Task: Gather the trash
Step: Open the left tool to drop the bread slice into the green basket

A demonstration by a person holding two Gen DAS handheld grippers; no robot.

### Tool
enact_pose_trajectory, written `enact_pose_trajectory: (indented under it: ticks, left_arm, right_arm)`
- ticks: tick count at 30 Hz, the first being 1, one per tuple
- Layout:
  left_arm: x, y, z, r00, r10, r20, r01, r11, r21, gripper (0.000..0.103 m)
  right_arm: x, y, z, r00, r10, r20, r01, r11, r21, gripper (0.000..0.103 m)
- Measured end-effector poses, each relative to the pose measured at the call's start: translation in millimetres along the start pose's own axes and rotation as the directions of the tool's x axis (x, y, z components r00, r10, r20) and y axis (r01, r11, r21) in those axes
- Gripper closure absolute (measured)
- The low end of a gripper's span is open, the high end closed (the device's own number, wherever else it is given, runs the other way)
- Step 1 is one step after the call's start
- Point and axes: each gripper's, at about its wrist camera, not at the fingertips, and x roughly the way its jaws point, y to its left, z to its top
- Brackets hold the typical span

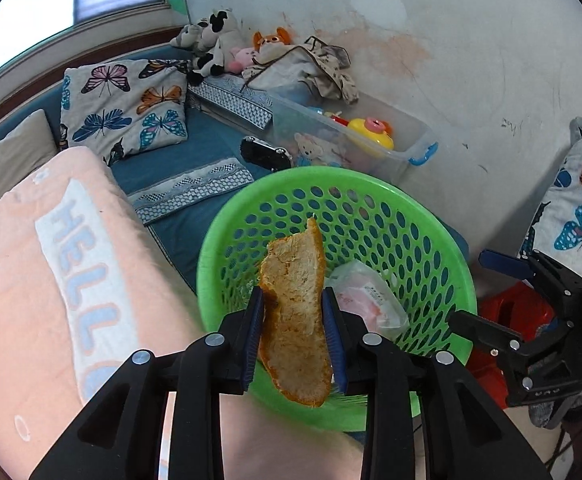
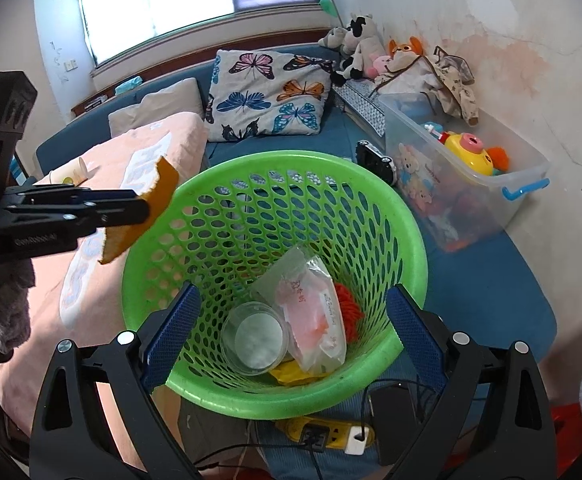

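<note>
My left gripper (image 1: 293,336) is shut on a long piece of orange peel (image 1: 295,320) and holds it above the near rim of the green perforated basket (image 1: 443,248). From the right wrist view the peel (image 2: 147,216) hangs just outside the basket's left rim (image 2: 151,216), held by the left gripper (image 2: 139,208). My right gripper (image 2: 291,324) is open, its fingers on either side of the basket's near wall. Inside the basket lie a clear plastic cup (image 2: 257,338), a plastic wrapper (image 2: 315,312) and red and yellow scraps.
The basket stands on a blue bed. A pink "HELLO" blanket (image 2: 103,208) with a small tube (image 2: 71,172) on it lies left. A clear toy bin (image 2: 467,176), a butterfly pillow (image 2: 267,92) and plush toys are behind. A yellow power strip (image 2: 327,436) lies in front.
</note>
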Motion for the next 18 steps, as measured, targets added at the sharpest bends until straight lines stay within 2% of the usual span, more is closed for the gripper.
enact_pose_trajectory:
  ticks: [3, 8, 13, 18]
  left_arm:
    - [8.0, -2.5, -1.2, 1.000, 0.004, -0.012, -0.004, 1.000, -0.004, 0.066]
    - [8.2, -1.1, -5.2, 1.000, 0.004, -0.004, -0.004, 1.000, -0.021, 0.042]
    - [-5.8, 6.2, -9.5, 1.000, 0.027, 0.011, -0.027, 0.999, -0.025, 0.040]
    - [-31.8, 24.4, -16.4, 0.995, 0.086, 0.041, -0.083, 0.995, -0.054, 0.037]
  right_arm:
    - [-1.4, 0.2, -1.6, 1.000, 0.000, -0.001, 0.000, 1.000, 0.001, 0.010]
    - [-2.1, -1.1, -2.0, 1.000, 0.002, -0.001, -0.002, 1.000, 0.002, 0.010]
    - [-7.4, 5.6, -0.9, 1.000, 0.011, 0.006, -0.011, 1.000, -0.010, 0.010]
    - [-16.9, 21.4, 5.3, 0.999, 0.042, 0.027, -0.041, 0.998, -0.039, 0.010]
